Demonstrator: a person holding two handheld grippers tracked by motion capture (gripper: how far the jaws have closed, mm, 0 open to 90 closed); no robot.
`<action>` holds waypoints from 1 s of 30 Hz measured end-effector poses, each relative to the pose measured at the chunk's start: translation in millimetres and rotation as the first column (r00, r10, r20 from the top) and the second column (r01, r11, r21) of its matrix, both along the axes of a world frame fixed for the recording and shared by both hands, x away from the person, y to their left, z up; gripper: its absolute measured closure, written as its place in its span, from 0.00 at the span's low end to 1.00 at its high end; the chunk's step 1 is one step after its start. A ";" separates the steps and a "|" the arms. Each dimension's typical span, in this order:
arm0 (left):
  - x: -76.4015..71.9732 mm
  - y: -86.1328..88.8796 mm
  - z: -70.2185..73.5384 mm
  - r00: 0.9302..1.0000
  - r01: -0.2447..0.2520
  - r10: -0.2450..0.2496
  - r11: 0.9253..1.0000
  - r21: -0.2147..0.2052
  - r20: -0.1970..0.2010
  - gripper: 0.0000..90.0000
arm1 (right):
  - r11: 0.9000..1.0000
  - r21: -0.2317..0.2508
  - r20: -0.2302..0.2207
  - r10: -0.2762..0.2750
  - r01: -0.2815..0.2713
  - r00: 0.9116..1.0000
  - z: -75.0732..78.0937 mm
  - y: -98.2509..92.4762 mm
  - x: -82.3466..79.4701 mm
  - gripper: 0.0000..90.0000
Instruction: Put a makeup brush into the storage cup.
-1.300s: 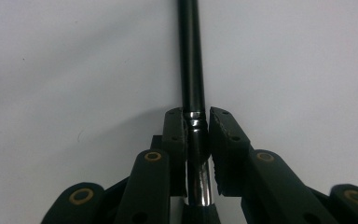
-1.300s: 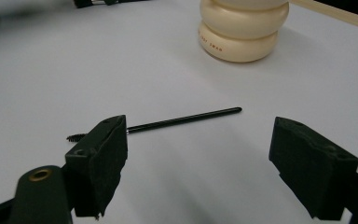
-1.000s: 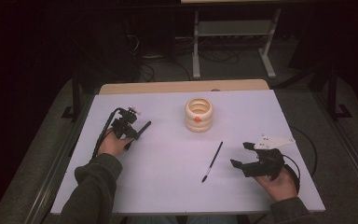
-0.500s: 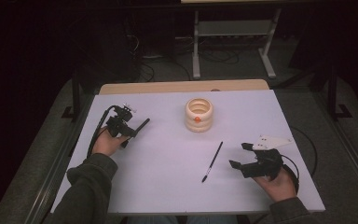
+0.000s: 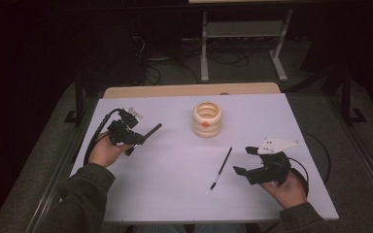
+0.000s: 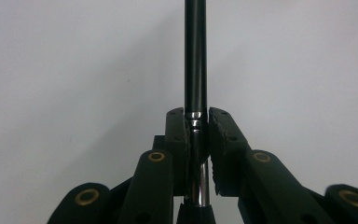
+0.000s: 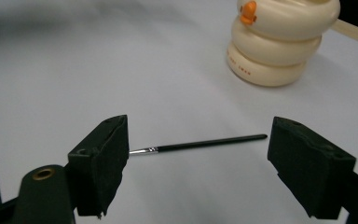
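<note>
Nearest the person, the right gripper (image 5: 242,160) has crept a little to the left over the last second. Its jaws stand wide apart and hold nothing. In the right gripper view they frame the thin black paintbrush with the silver ferrule (image 7: 205,142), which lies flat on the white tabletop (image 5: 175,194) just ahead of the right gripper (image 7: 198,158). Seen from above, this loose brush (image 5: 222,167) lies at a slant, its tip toward the person, close beside the open jaws but not yet touched. The small shift reads as the start of an approach. The pick-up itself looks still to come.

Farther out on the other side, the left gripper (image 5: 138,137) has hardly moved; the hand under it has only settled slightly. Its jaws are closed tight on a second slim black brush handle (image 6: 196,56), gripped at the shiny metal collar. The handle (image 5: 151,131) sticks out toward the middle of the table — carried, not parked.

Beyond both, the cream ribbed holder of stacked rings with an orange dot (image 5: 207,119) stands upright and untouched. It is well apart from either gripper — probably where the brushes are bound.
</note>
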State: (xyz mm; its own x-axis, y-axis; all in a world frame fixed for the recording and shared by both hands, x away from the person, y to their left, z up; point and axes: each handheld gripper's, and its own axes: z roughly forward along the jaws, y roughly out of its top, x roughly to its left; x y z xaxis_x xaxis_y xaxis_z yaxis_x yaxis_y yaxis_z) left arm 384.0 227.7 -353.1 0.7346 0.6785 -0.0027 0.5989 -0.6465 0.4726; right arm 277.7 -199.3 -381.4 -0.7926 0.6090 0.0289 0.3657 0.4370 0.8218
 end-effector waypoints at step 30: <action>-54.7 -44.8 37.9 0.964 0.262 -0.260 0.965 -0.019 0.062 0.87 | 0.975 -0.093 -0.036 0.200 -0.202 0.979 57.5 45.1 23.9 0.24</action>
